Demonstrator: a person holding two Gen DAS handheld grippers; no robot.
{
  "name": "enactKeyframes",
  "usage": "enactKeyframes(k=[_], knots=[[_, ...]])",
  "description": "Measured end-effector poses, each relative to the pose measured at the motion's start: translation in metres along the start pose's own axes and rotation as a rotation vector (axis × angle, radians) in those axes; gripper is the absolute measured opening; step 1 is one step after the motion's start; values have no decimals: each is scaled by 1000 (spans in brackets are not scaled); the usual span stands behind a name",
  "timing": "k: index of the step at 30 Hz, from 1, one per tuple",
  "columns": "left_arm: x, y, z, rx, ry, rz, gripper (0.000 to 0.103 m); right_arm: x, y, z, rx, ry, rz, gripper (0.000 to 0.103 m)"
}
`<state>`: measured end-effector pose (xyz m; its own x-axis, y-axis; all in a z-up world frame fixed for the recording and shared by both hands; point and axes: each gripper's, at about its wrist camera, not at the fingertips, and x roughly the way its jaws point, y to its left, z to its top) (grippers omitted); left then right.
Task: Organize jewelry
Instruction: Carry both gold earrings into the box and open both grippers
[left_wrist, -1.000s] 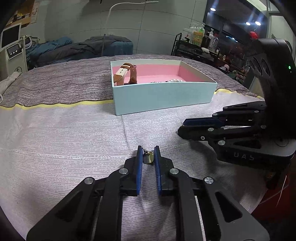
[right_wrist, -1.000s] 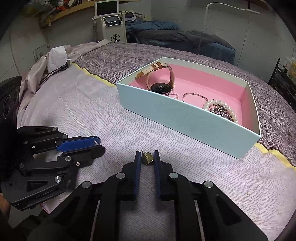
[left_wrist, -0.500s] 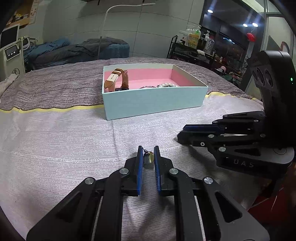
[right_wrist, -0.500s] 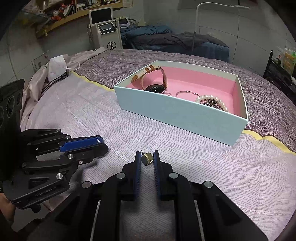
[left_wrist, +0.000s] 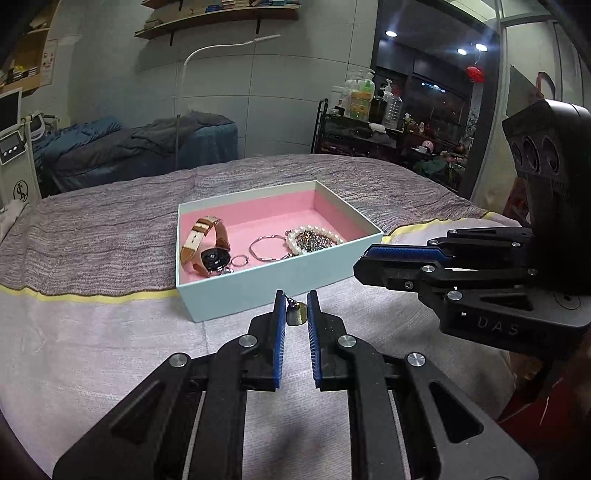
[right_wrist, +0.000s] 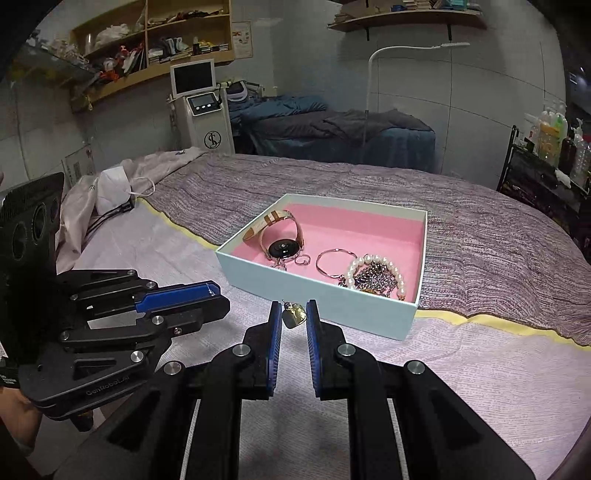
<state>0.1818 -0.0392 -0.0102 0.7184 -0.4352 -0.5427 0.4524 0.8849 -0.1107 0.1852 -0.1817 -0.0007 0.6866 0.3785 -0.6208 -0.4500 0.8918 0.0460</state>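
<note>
My left gripper (left_wrist: 295, 300) is shut on a small gold earring (left_wrist: 297, 314), which is pinched at the fingertips above the cloth. My right gripper (right_wrist: 293, 307) is shut on a matching gold heart-shaped earring (right_wrist: 294, 314). Both are held in the air just short of the near wall of a light blue box (left_wrist: 266, 281) (right_wrist: 314, 292) with pink lining. In the box lie a tan-strapped watch (left_wrist: 210, 254) (right_wrist: 282, 247), a small ring (right_wrist: 302, 260), a silver bangle (left_wrist: 266, 248) (right_wrist: 332, 263) and a pearl bracelet with a chain (left_wrist: 314, 238) (right_wrist: 375, 275). Each wrist view shows the other gripper from the side.
The box stands on a bed-like surface under pale and grey-purple cloth (right_wrist: 480, 369) with a yellow seam. A white mask (right_wrist: 112, 188) and cable lie at its far left. Beyond are a treatment machine (right_wrist: 201, 110), a floor lamp, a second bed and a bottle rack (left_wrist: 362, 122).
Both grippers have risen with their earrings still pinched. The views now look down into the box, so its contents show more fully.
</note>
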Motion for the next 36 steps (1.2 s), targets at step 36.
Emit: enactKeyframes(k=[36], knots=[[99, 24, 57, 63, 88, 9, 26, 71, -57, 53, 174, 9, -6, 17]])
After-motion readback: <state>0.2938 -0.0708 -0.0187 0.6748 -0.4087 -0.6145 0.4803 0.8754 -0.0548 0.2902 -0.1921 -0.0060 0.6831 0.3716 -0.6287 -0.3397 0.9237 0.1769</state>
